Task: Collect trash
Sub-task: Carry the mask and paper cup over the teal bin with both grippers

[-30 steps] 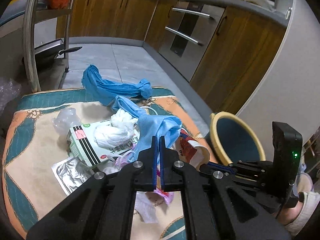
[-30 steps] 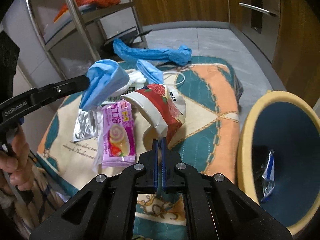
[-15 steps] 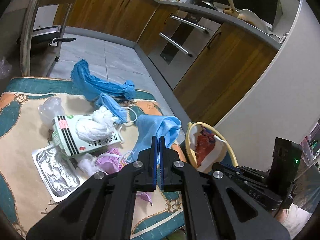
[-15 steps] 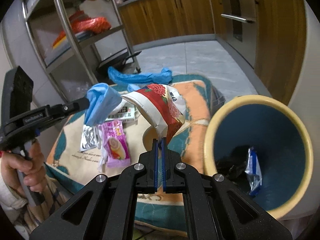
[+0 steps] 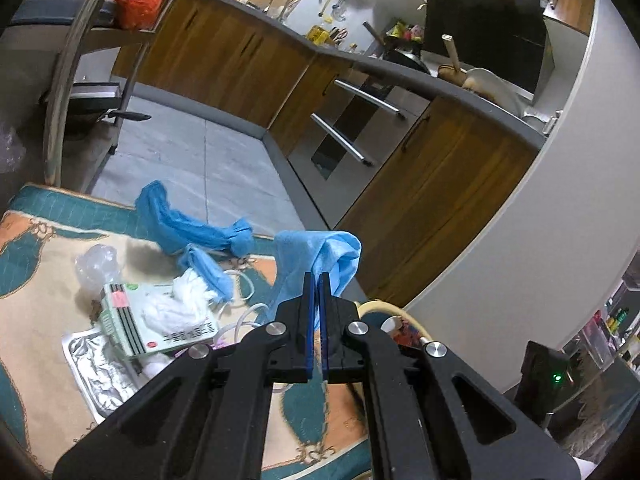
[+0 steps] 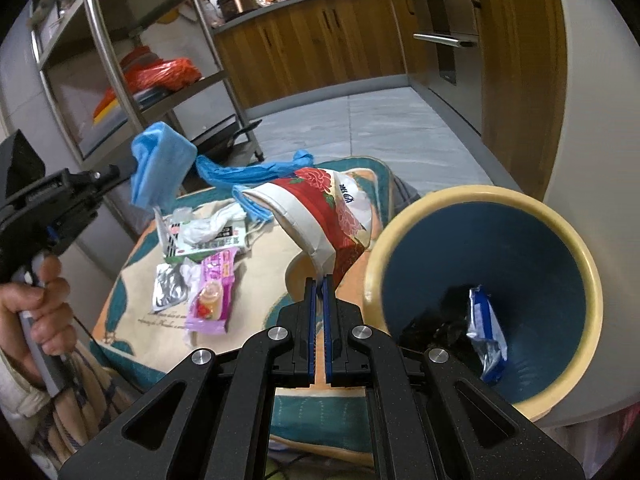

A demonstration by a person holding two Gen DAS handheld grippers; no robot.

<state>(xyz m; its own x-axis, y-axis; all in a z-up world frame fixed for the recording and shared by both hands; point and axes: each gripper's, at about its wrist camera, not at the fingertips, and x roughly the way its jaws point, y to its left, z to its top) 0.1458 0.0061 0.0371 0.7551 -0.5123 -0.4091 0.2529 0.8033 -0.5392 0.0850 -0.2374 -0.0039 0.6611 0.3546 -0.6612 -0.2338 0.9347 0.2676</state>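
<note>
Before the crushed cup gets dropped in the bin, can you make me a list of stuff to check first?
1. Right gripper shut on the crushed paper cup: ok, it hangs pinched by one edge.
2. Cup above the bin opening: not ok, it hangs beside the rim, over the cloth-covered table.
3. Room in the bin: ok, only a blue wrapper and something dark lie at the bottom.
4. Left gripper shut on the blue face mask: ok, the mask is lifted off the table.
5. Left gripper out of the cup's way: ok, it is off to the side in the right wrist view.
6. What the dark stuff is: cannot tell.
</note>
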